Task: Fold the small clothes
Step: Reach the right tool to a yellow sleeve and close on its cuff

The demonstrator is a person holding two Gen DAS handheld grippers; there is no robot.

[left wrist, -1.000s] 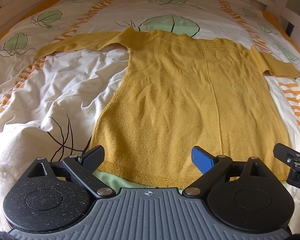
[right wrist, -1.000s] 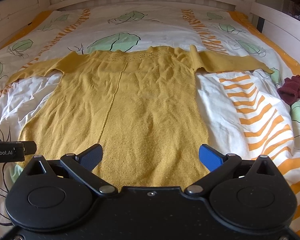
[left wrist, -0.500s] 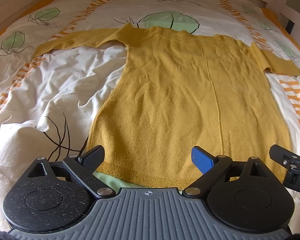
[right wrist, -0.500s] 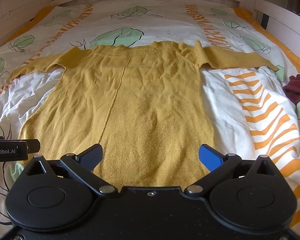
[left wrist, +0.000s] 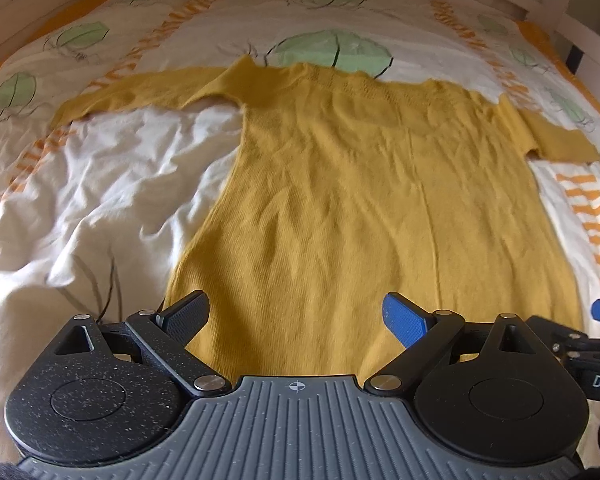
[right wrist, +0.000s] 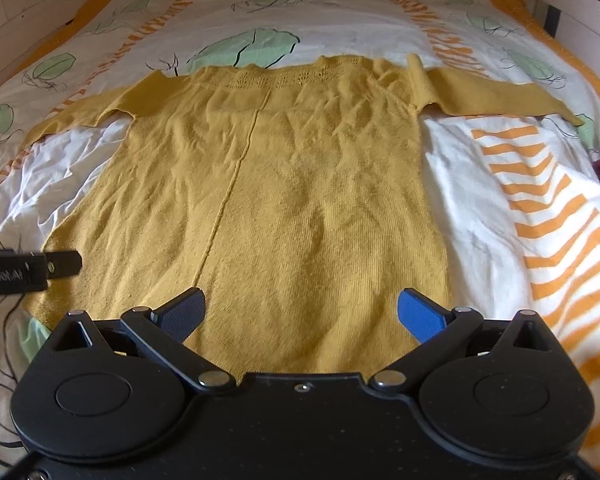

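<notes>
Mustard-yellow knit sweater (right wrist: 284,184) spread flat on leaf-print duvet (right wrist: 480,208), sleeves out, hem nearest. Left gripper (left wrist: 296,316) over hem, fingers spread, empty. Right gripper (right wrist: 302,310) likewise, spread wide, empty.

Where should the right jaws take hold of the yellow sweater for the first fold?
Judging by its pose, the cuff end of the right sleeve. The yellow sweater lies flat with that sleeve stretched outward, so come from the outer right side and carry it across the body.
</notes>
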